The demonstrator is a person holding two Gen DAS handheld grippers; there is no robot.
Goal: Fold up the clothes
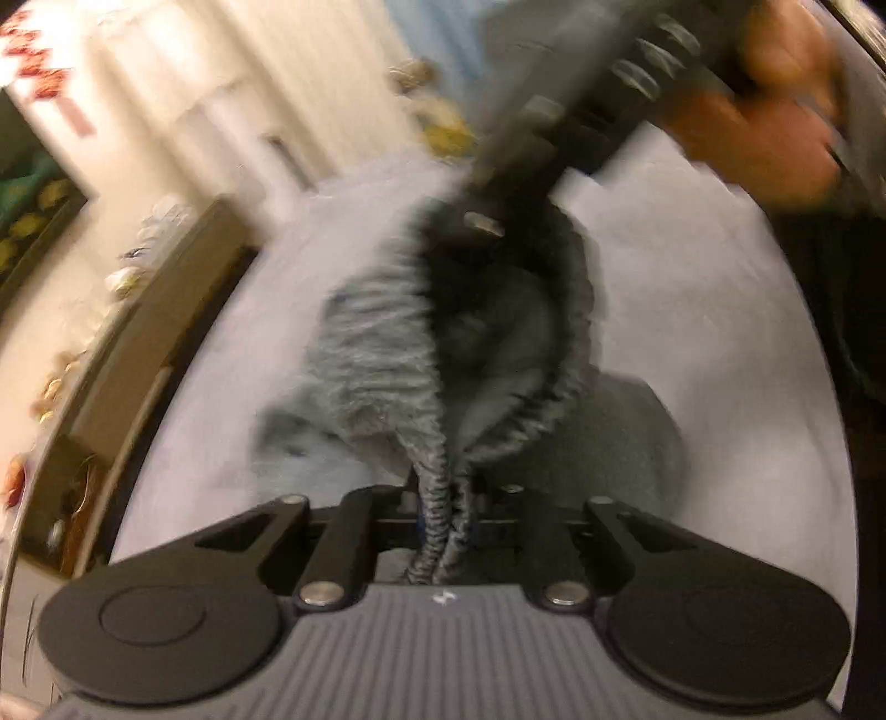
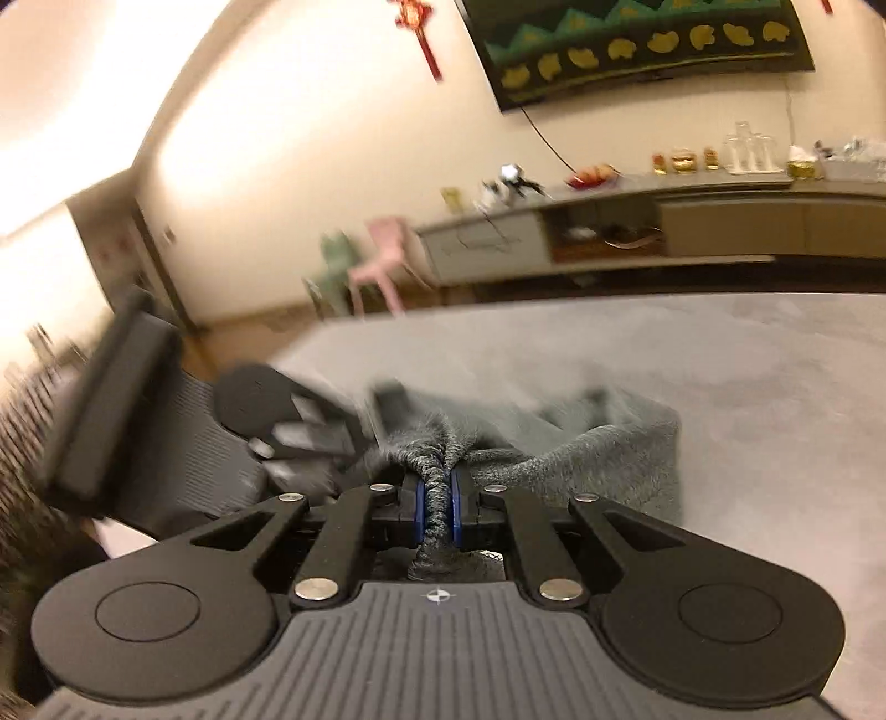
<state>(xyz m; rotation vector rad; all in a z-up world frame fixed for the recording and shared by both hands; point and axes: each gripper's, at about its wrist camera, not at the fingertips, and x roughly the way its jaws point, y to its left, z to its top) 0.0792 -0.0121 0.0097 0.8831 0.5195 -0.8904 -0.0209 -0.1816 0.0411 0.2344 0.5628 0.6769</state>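
A: Grey knit garment (image 1: 387, 354), ribbed hem bunched into a rope, lifted partly off the pale cloth-covered bench (image 1: 692, 288). Lower part trailing on the bench, upper part strung between the two tools.

B: Clamped where?

A: Pinched in the left gripper (image 1: 443, 515), jaws together on a twisted strand of the hem. Same on the right gripper (image 2: 437, 507): blue-padded jaws pressed onto a rolled cord of the same knit, cloth spilling out ahead of them.

B: Any neat fold visible?

A: None. No flat panel, no straight crease, no stacked layers. Just a rumpled heap, gathered at both grips and sagging between. In the right wrist view, a lump of grey fabric (image 2: 581, 443) slumped on the bench just past the jaws.

B: So how far along?

A: Hard to pin down. Fits either a carry to spread the piece flat, or a flap being swung over mid-fold. Heavy blur in the left view, so plainly in motion, direction unclear. Judging by the crumpled shape, most of the folding left: flattening, squaring the edges, doubling over.

B: Around it?

A: A hand (image 1: 764, 138) on the right tool at upper right in the left view. Beyond the bench, a long sideboard (image 2: 692, 221) with jars and glassware, a pink chair (image 2: 382, 260), a wall-mounted screen (image 2: 637, 44).
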